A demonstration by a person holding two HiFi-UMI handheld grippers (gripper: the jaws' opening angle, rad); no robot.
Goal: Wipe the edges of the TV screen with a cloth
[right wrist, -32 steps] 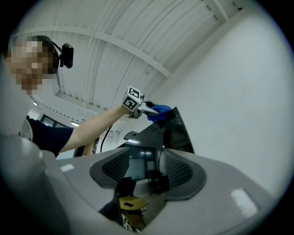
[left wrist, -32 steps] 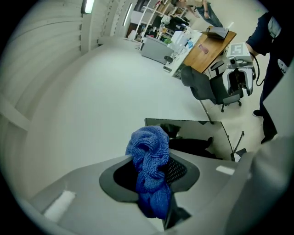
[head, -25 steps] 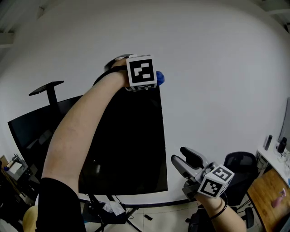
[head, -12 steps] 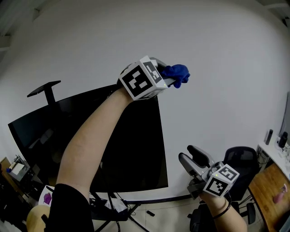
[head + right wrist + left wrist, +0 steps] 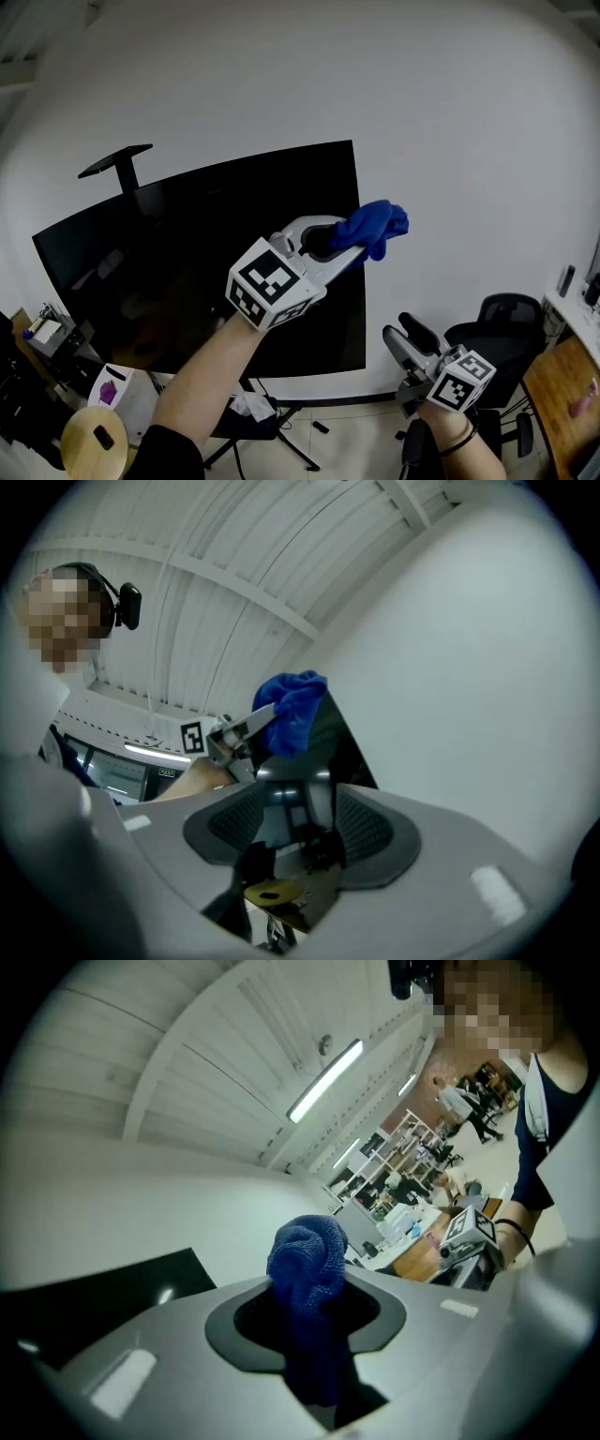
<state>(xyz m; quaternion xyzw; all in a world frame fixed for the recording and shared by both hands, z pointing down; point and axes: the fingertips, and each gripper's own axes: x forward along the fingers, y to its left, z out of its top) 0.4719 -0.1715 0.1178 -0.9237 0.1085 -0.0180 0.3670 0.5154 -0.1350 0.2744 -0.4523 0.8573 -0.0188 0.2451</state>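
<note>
While my left hand-held gripper [image 5: 349, 251] clamps the cloth [image 5: 380, 225], the right edge of the TV screen [image 5: 187, 253] lies just beyond it.
Cloth bunches past the tips, likely so fabric meets the edge; my right hand-held gripper [image 5: 405, 336] hangs below, released, empty.

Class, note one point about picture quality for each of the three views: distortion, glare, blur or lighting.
Head view: wide-angle bending curves the edges of the TV screen, and faint reflections sit on its dark glass. Left gripper view: black vignette at the corners, the ceiling strip light blown out, the blue cloth fairly sharp. Right gripper view: round dark vignette, the wall evenly lit.
</note>
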